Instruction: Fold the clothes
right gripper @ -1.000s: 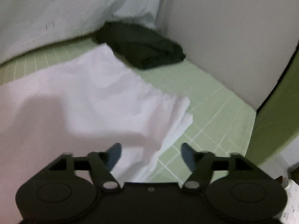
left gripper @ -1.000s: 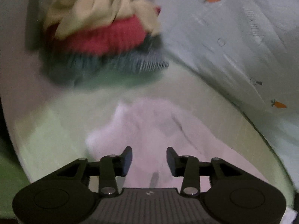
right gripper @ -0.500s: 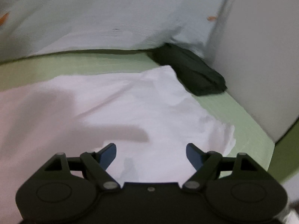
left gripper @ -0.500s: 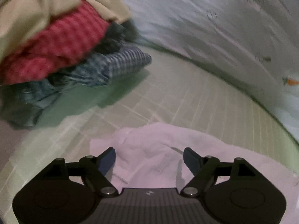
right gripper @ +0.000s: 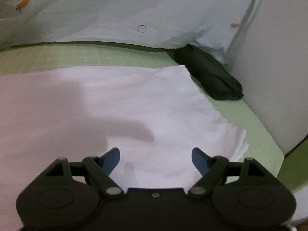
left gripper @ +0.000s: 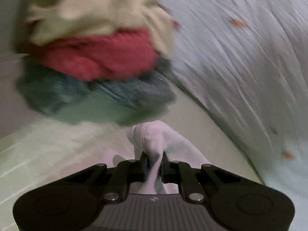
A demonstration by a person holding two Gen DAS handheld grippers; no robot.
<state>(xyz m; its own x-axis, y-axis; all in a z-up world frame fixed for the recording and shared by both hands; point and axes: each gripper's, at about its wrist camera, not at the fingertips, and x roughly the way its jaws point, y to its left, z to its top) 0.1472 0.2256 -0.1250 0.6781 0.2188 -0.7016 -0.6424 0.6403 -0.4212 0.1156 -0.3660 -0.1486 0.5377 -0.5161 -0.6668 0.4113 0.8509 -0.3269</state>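
Here, far to the left, a heap of clothes (left gripper: 92, 44) sits blurred on a pale green gridded bed sheet (left gripper: 44, 144). Three layers can be counted in it: a cream one on top, a red one in the middle, a blue-grey checked one underneath; their edges smear together and the heap's top is cut off. Nearer, the left gripper (left gripper: 154, 165) is closing its jaws on a bunched corner of a white garment (left gripper: 159, 136), the cloth pinched between the pads and rising in a peak. That white garment spreads rightward, flat across the sheet, its left part cut off in the right wrist view. Above its near right edge the right gripper (right gripper: 156, 158) hangs with jaws wide apart, holding nothing. Far right, one folded dark garment (right gripper: 209, 77) lies against a light blue duvet (right gripper: 119, 11) printed with small carrots, two visible in each view.
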